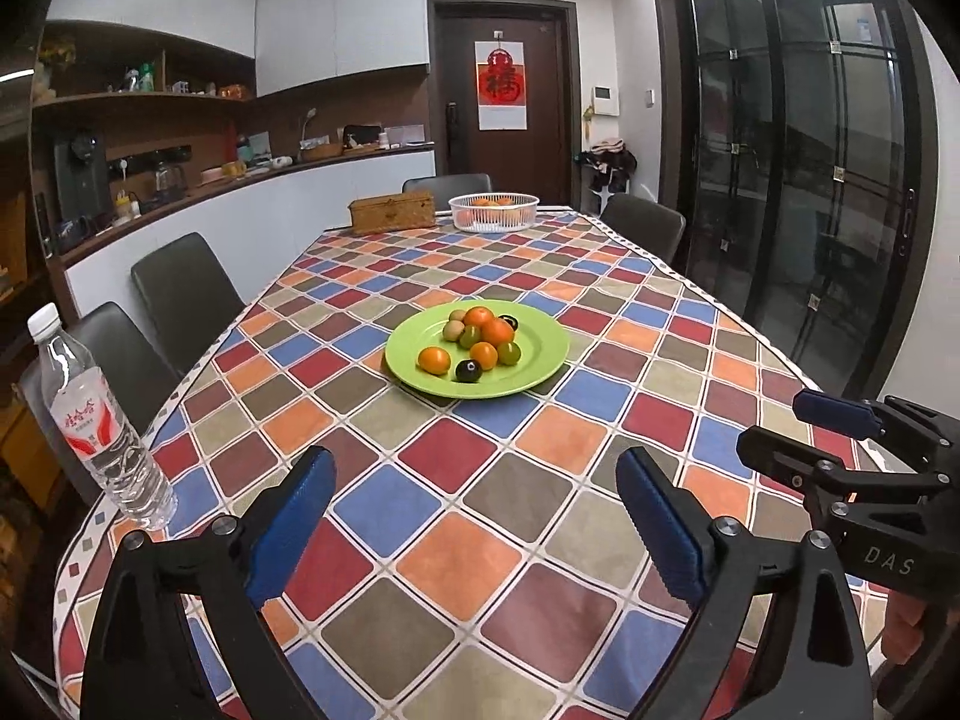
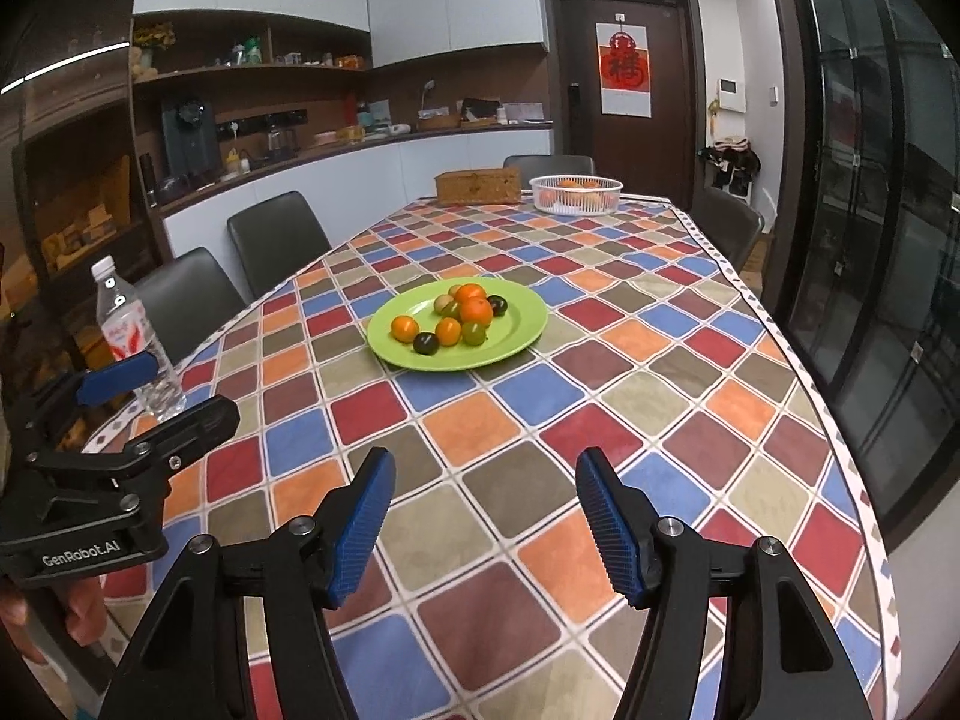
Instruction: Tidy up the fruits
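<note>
A green plate (image 1: 540,354) (image 2: 522,324) sits mid-table on the checked tablecloth and holds several small fruits: orange ones (image 1: 433,359) (image 2: 404,327), green ones (image 1: 509,353) and dark ones (image 1: 467,371) (image 2: 425,344). A white basket (image 1: 493,212) (image 2: 576,194) with orange fruit stands at the far end. My left gripper (image 1: 477,480) is open and empty, low over the near table. My right gripper (image 2: 486,483) is open and empty beside it. Each also shows at the edge of the other's view, the right gripper (image 1: 798,420) and the left gripper (image 2: 174,390).
A water bottle (image 1: 99,426) (image 2: 135,342) stands at the near left table edge. A wicker box (image 1: 393,212) (image 2: 478,186) sits beside the basket. Dark chairs (image 1: 180,294) line the left side and far end. Glass doors (image 1: 840,180) are on the right.
</note>
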Available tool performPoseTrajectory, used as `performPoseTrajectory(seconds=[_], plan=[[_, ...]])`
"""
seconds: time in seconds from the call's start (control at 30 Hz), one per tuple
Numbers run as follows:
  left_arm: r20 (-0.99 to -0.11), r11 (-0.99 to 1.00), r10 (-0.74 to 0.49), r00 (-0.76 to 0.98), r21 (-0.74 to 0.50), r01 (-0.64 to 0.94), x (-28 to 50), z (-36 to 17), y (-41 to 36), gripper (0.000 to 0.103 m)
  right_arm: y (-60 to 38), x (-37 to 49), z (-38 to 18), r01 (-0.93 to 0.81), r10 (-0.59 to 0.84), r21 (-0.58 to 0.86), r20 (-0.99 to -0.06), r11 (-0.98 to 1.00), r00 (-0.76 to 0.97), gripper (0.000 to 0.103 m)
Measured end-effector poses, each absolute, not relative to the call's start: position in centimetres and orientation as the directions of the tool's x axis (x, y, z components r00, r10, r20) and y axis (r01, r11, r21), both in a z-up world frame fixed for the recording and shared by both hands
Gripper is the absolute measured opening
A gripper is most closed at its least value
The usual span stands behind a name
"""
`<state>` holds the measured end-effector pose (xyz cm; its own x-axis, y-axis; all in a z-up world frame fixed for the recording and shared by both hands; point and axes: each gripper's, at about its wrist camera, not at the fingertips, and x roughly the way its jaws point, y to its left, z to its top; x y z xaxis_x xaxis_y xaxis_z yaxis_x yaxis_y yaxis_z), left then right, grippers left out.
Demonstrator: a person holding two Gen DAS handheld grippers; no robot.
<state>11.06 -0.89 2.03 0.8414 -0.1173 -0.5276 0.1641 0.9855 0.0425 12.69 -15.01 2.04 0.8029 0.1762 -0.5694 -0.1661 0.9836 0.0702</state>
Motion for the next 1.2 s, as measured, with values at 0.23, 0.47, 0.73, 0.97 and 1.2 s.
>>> performPoseTrajectory(seconds=[0.23, 0.47, 0.73, 0.97, 1.2], plan=[[-0.512, 0.986, -0.117, 0.851, 0.044, 0.162, 10.0, 2.5, -0.8, 0.096, -15.1, 11.6, 2.4, -0.158, 0.172, 0.074, -0.562, 0.985, 0.809, 0.063], [-0.501, 0.987, -0.109, 0.859, 0.045, 0.152, 9.1, 2.9, -0.6, 0.102, -15.0, 10.7, 2.7, -0.158, 0.174, 0.077, -0.552, 0.984, 0.815, 0.063], [-0.492, 0.989, -0.097, 0.865, 0.050, 0.139, 8.1, 3.0, -0.4, 0.103, -14.5, 9.8, 2.7, -0.171, 0.187, 0.080, -0.548, 0.982, 0.815, 0.063], [-0.488, 0.988, -0.099, 0.867, 0.052, 0.142, 7.7, 2.9, -0.3, 0.103, -14.4, 9.3, 2.8, -0.177, 0.190, 0.077, -0.545, 0.981, 0.817, 0.063], [-0.481, 0.989, -0.095, 0.871, 0.055, 0.138, 7.2, 2.9, -0.2, 0.103, -14.3, 9.0, 2.8, -0.179, 0.192, 0.078, -0.544, 0.981, 0.817, 0.063]])
